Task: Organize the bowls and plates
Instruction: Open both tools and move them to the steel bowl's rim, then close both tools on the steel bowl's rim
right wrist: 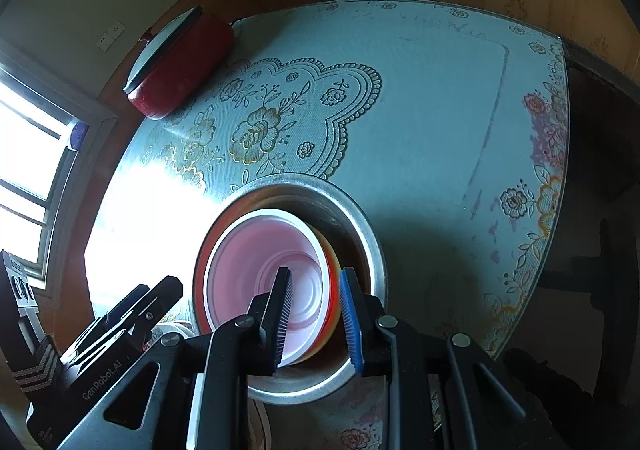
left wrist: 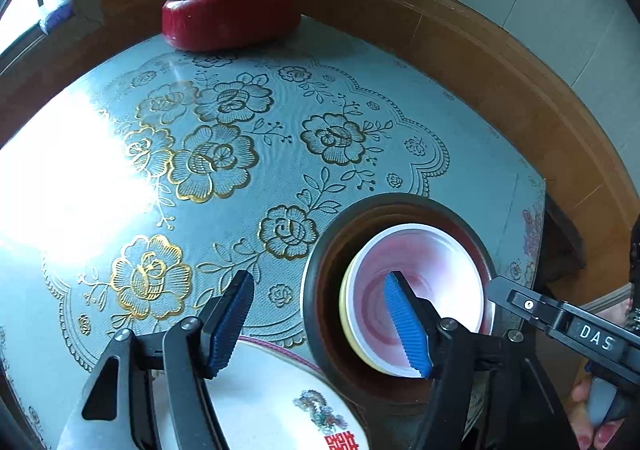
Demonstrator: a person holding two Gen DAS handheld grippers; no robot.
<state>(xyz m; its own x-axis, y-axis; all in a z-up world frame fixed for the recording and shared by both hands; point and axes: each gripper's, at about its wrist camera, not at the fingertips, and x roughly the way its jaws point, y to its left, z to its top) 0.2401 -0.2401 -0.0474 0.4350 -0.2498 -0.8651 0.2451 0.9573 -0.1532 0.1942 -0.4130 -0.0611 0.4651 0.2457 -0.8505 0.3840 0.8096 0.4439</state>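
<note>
Left gripper [left wrist: 324,322] stands wide open low in the left wrist view, one blue-padded finger over the white plate [left wrist: 272,402] with the dragon print at the bottom edge, the other dipping inside the stack of bowls at lower right, pressing on nothing. That stack: a pink-and-white bowl [left wrist: 424,270] nested in a yellow-rimmed one, both sitting in a wide metal bowl [left wrist: 316,290] on the worktop [left wrist: 360,61], which wears a pale blue cloth with gold flowers. Over in the right wrist view, the right gripper [right wrist: 314,314] is narrowed around the near wall of the nested bowls [right wrist: 248,274], one finger inside the pink one and the blue pad outside the yellow rim; whether the pads actually pinch, I cannot tell. A red lidded pot [left wrist: 230,9] sits at the far edge, upper left.
</note>
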